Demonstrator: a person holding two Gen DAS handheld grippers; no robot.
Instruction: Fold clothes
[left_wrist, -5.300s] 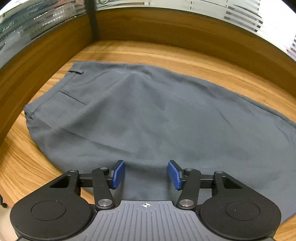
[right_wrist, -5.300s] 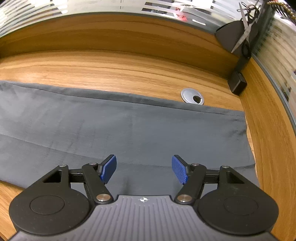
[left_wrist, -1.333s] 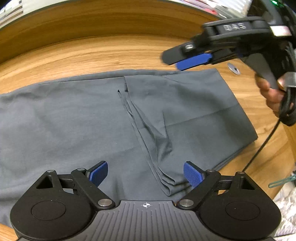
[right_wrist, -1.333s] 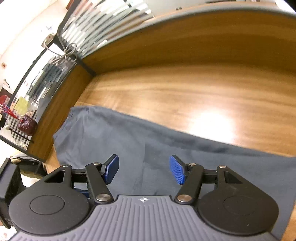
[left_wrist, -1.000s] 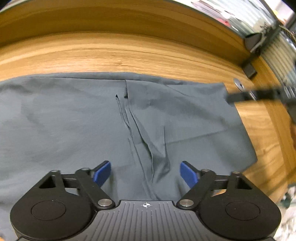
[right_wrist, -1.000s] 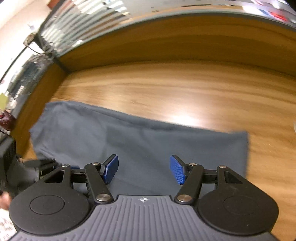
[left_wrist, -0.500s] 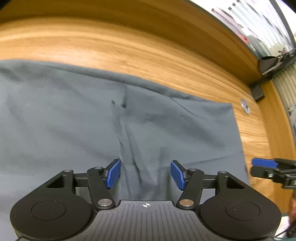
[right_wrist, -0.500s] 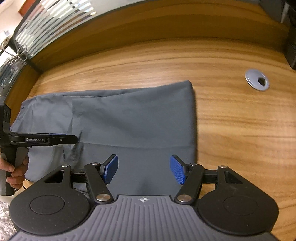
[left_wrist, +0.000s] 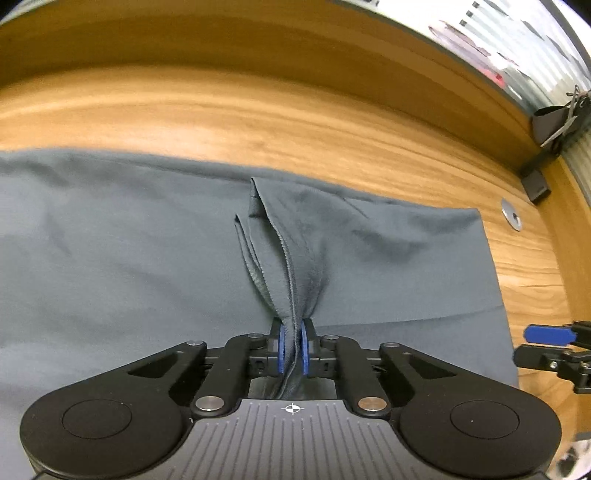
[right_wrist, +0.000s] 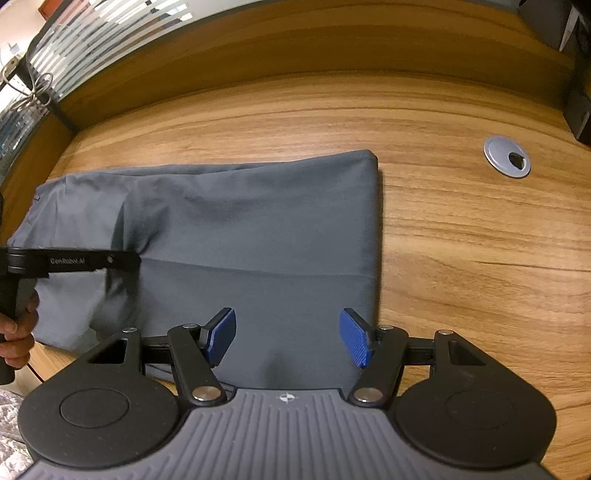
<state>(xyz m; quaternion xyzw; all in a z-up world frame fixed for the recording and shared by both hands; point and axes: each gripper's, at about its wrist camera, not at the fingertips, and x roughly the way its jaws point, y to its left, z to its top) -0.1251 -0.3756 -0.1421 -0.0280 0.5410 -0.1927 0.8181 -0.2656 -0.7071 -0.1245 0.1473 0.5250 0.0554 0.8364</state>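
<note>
Grey trousers (left_wrist: 129, 240) lie on the wooden table, the leg end folded back over the rest; they also show in the right wrist view (right_wrist: 258, 229). My left gripper (left_wrist: 291, 349) is shut on the hem edges of the folded leg end, and the cloth rises in a ridge toward its blue pads. It shows from the side in the right wrist view (right_wrist: 123, 260). My right gripper (right_wrist: 288, 338) is open and empty, above the near edge of the folded part by the fold. Its fingers (left_wrist: 546, 334) show at the right edge of the left wrist view.
The wooden table (right_wrist: 461, 240) has a raised wooden back wall. A round grey cable grommet (right_wrist: 506, 156) sits right of the trousers and also shows in the left wrist view (left_wrist: 511, 218). A black box (left_wrist: 535, 186) stands in the far right corner.
My left gripper has moved onto the hem edges and shut on them, bunching the cloth up. My right gripper has drawn a little nearer to the folded part and stays open.
</note>
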